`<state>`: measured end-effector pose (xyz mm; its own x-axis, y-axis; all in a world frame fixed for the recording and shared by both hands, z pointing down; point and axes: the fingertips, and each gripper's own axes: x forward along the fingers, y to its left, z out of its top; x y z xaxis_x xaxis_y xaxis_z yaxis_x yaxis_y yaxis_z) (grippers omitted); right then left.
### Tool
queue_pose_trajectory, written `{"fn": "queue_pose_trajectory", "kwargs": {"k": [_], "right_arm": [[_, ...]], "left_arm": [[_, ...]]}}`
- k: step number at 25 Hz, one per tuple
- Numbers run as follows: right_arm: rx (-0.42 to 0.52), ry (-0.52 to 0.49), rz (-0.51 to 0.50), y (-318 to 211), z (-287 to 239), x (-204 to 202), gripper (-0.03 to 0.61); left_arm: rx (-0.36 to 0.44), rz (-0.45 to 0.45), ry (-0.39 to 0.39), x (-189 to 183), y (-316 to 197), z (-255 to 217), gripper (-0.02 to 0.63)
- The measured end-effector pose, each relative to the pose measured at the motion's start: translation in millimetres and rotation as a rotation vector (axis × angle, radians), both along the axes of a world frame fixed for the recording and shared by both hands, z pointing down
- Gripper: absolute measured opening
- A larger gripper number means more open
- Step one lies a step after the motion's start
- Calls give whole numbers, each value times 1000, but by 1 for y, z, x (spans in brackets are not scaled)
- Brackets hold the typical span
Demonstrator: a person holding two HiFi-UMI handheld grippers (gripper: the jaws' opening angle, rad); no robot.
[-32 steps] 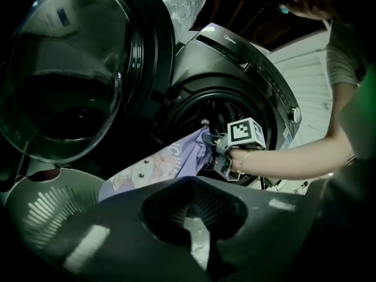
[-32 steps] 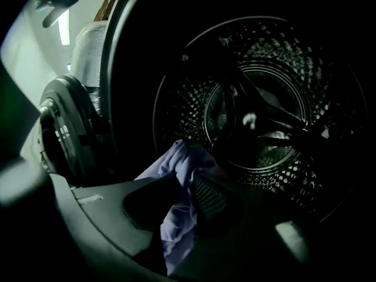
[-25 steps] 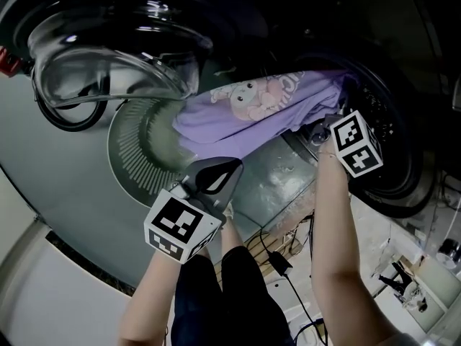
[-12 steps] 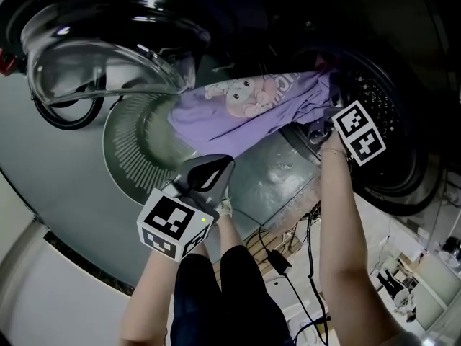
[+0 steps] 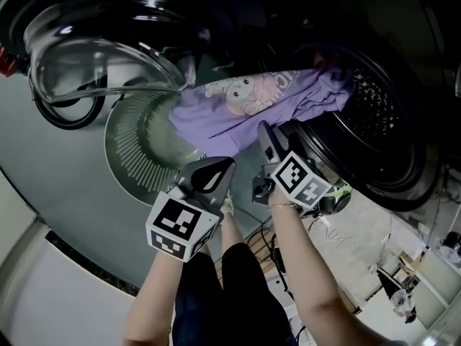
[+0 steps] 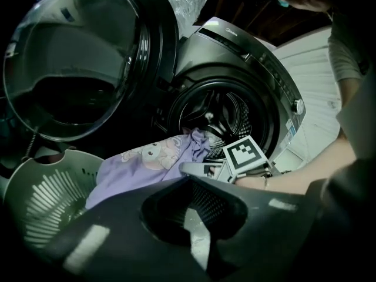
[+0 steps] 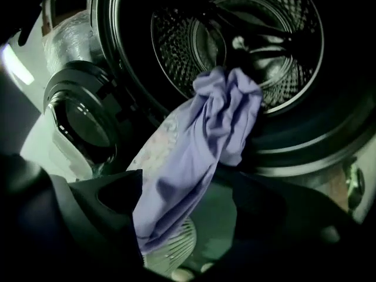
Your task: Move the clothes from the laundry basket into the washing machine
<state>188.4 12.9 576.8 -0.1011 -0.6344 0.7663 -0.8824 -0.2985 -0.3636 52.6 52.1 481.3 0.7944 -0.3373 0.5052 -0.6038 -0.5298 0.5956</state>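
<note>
At far left, the washing machine's glass door point(image 5: 108, 56) stands swung open above the slotted laundry basket point(image 5: 137, 146). The basket sits just beside the machine's front. Apart from the tail of the one garment, nothing more can be made out inside it.

The left gripper point(image 5: 216, 173) hovers in front of the basket, much where it was a second ago. Its jaws are pressed together with nothing between them.

The purple shirt point(image 5: 245, 110), with a cartoon print, lies stretched from the basket's rim up to the mouth of the drum point(image 5: 374, 121). Its bunched upper end rests on the lip of the opening, and the rest trails down outside.

The change is on the right. Half a second ago the right gripper point(image 5: 263, 153) was up at the drum mouth with the shirt's end. Now it has drawn back, down and leftward, below the middle of the shirt. Its own view shows the jaws spread wide. The hanging cloth point(image 7: 194, 151) passes in front of the gap between them but is not pinched.

So the shirt appears to be only partly delivered: one end is lodged at the opening, while the body and lower hem are still outside. The retreat with spread jaws looks like a re-grip lower down. From there the trailing part could be lifted and pushed into the drum. Left as it lies, the shirt's weight may slide it back towards the basket.
</note>
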Motion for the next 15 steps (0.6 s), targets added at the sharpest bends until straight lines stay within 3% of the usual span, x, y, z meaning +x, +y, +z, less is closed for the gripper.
{"fn": "queue_pose_trajectory", "kwargs": {"k": [2,6,8,10,13,15], "right_arm": [[-17,-73,-14,9,8,-29,517],[-22,-223,7,0,23,-67,526],[-32,-235,-17,-10,30,-78,517],[-53,-194,-67,-16,35,-82,415],[-55,-149,-121,-23,34,-81,172],[-17,-156,-183,-28,24,-82,100]], "left_arm": [[-3,-2,-12,-2,1,3,6],[-1,-12,-15,-5,3,6,6],[1,-17,-15,-7,4,7,6],[1,-20,-20,-9,6,9,6],[-7,-27,-18,-11,9,11,6],[-17,-26,-10,-9,12,12,6]]}}
